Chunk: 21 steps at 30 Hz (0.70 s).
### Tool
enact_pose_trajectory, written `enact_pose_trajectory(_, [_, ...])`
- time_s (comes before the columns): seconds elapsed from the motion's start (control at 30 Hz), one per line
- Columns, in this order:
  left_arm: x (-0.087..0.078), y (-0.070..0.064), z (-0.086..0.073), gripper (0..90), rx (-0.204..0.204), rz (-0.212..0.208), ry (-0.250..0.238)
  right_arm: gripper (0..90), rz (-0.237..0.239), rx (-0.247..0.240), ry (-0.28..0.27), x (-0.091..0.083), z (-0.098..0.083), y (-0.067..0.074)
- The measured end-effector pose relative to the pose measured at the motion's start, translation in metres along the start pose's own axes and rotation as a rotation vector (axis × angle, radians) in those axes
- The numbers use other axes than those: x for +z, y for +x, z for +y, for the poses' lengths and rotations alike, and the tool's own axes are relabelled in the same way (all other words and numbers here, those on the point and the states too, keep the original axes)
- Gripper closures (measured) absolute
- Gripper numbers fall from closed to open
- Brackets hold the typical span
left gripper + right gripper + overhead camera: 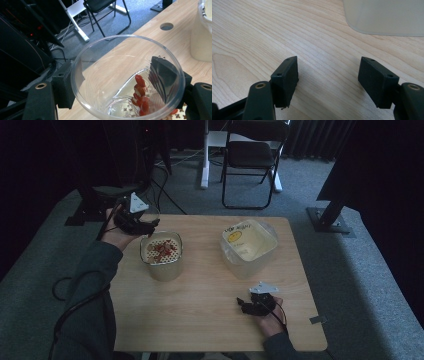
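Observation:
My left gripper (134, 221) is at the table's far left and is shut on a clear plastic cup (151, 216). In the left gripper view the cup (105, 75) sits between the jaws of the left gripper (117, 70), with a few red berries (140, 92) stuck to its inner wall near the bottom. Just beside the cup stands a beige pot (165, 269) with a perforated insert that holds red berries (161, 250). My right gripper (255, 305) rests open on the table near the front right. Bare wood lies between the jaws of the right gripper (329, 62).
A translucent tub (248, 245) with a yellow label stands at the back right of the wooden table (200, 310); its corner (387, 17) is ahead of the right gripper. A cable hole (166, 26) is in the tabletop. A folding chair (250, 155) stands beyond the table.

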<state>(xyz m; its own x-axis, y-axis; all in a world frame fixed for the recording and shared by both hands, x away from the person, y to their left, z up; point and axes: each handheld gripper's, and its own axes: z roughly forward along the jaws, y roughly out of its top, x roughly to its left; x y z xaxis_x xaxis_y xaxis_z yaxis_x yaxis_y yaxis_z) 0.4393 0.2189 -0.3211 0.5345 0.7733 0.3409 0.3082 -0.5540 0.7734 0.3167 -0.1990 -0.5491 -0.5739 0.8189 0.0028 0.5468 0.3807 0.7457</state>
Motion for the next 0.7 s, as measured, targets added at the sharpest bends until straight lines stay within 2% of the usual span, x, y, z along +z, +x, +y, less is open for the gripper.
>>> enact_pose_trajectory(0.17, [0.002,-0.002,0.006,27.8,-0.008,0.0,-0.001,31.9,0.0,0.0,0.0,0.0,0.0,0.0])
enact_pose_trajectory(0.3, [0.004,-0.003,0.012,27.8,-0.029,-0.013,-0.021,31.9,-0.001,-0.001,-0.001,0.0,0.0,0.0])
enact_pose_trajectory(0.43, [0.007,-0.009,0.019,27.8,-0.026,-0.007,-0.026,31.9,-0.001,-0.001,-0.001,0.0,0.0,0.0])
enact_pose_trajectory(0.7, [0.014,-0.022,0.036,27.6,-0.027,-0.03,-0.056,32.0,-0.001,0.0,-0.001,0.0,0.0,0.0])
